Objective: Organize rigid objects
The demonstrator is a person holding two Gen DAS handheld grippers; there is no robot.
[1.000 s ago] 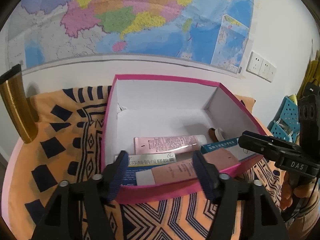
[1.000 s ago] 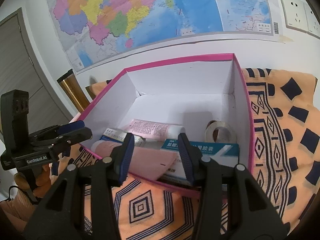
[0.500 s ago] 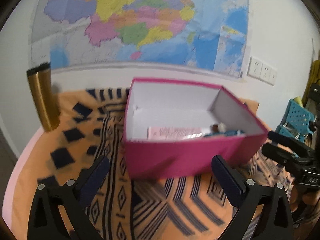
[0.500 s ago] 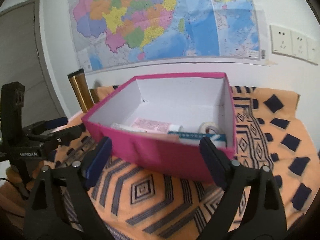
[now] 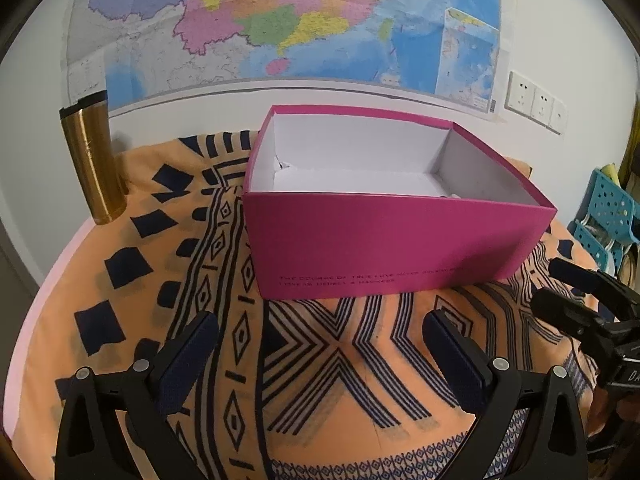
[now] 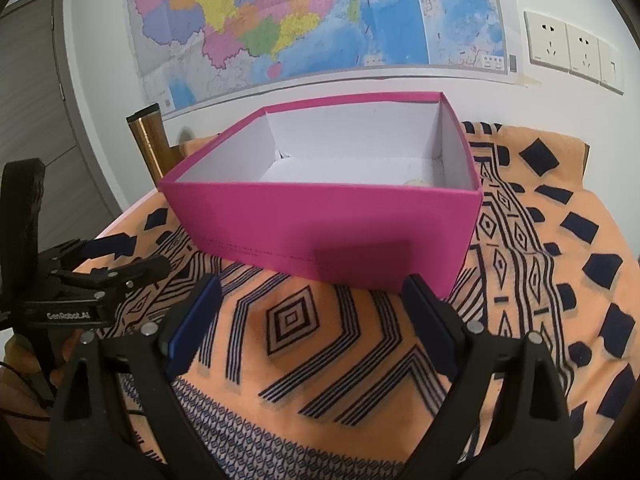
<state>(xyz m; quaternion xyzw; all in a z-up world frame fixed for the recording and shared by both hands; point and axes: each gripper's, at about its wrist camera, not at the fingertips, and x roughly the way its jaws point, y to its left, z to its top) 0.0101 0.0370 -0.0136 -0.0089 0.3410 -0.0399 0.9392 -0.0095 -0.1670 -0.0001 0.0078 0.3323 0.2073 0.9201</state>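
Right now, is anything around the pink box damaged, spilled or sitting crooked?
One small flaw: the pink box has a tear in its white lining at the far left inside corner. Otherwise it sits flat on the patterned cloth, the gold tumbler stands upright, and nothing has spilled.

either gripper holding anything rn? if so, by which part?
Nothing held. Left gripper and right gripper both stand open over the patterned cloth, short of the pink box.
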